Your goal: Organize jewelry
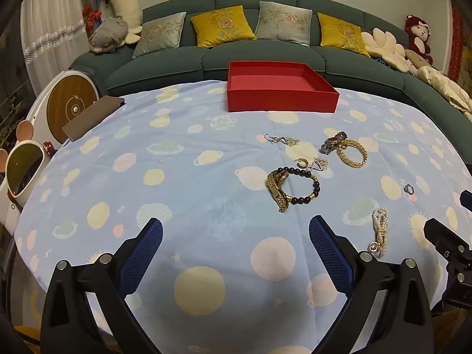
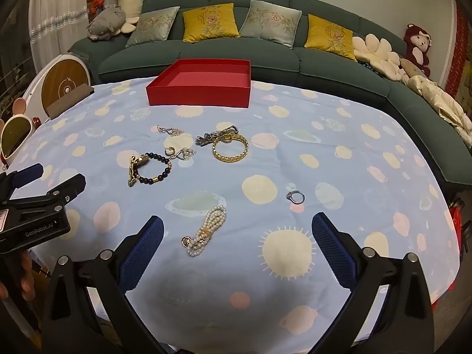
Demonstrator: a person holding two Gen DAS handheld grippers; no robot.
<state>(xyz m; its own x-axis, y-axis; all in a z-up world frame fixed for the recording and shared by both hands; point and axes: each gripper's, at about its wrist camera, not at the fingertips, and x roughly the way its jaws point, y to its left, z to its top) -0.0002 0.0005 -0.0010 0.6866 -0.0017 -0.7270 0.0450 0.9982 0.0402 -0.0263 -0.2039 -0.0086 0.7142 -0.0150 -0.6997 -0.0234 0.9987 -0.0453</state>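
An empty red box (image 1: 281, 98) (image 2: 200, 96) stands at the table's far edge. Jewelry lies on the cloth: a black bead bracelet (image 1: 306, 187) (image 2: 159, 172) over a gold watch (image 1: 277, 191) (image 2: 134, 169), a gold mesh bangle (image 1: 352, 153) (image 2: 230, 149), a silver watch (image 1: 333, 141) (image 2: 215, 135), earrings (image 1: 283, 140) (image 2: 169, 130), a pearl bracelet (image 1: 379, 231) (image 2: 205, 230) and a silver ring (image 1: 408, 188) (image 2: 296, 197). My left gripper (image 1: 236, 236) is open and empty above bare cloth. My right gripper (image 2: 237, 234) is open and empty, the pearl bracelet between its fingers.
A blue cloth with planet prints (image 1: 177, 177) covers the table. A green sofa (image 1: 265, 56) with cushions stands behind it. A brown pouch (image 1: 91, 116) lies at the far left edge. White gadgets (image 1: 20, 165) stand off the left side.
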